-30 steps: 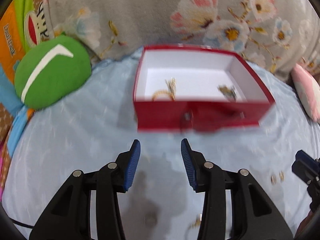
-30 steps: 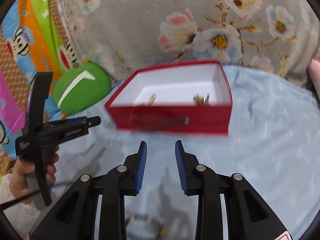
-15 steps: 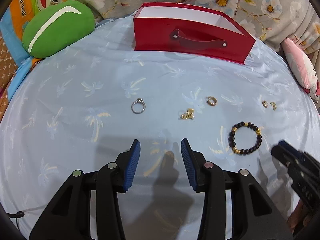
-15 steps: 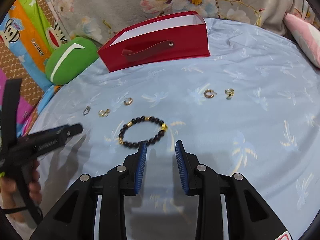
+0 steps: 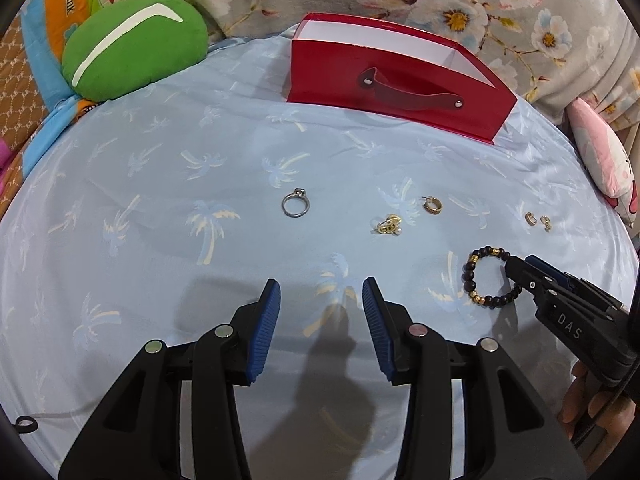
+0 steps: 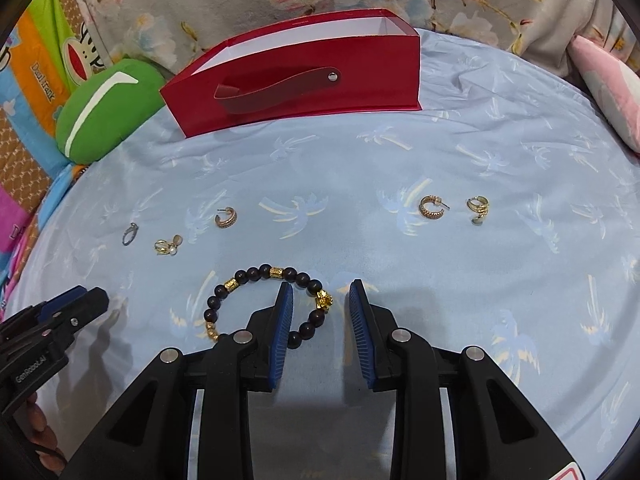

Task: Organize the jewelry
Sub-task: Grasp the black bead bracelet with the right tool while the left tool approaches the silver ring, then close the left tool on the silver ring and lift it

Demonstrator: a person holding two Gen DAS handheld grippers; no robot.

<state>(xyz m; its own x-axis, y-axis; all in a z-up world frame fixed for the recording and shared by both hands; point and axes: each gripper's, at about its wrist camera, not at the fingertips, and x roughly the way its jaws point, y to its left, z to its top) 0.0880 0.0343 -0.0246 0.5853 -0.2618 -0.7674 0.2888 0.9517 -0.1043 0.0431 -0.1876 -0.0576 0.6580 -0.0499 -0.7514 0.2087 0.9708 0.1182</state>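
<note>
The beaded bracelet (image 6: 266, 302) lies flat on the palm-print sheet (image 6: 480, 280), one side of its loop between the spread, empty fingers of the right gripper (image 6: 320, 304), while the left gripper (image 5: 321, 300), fingers equally apart and empty, points toward the silver ring (image 5: 295, 204) ahead of it, well short of the red box (image 5: 396, 92)

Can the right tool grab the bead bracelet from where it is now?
Probably yes. The right tool is open and straddles the near side of the bead bracelet, which lies flat on the blue cloth. Nothing is in the way; the left tool sits off to the side.
</note>
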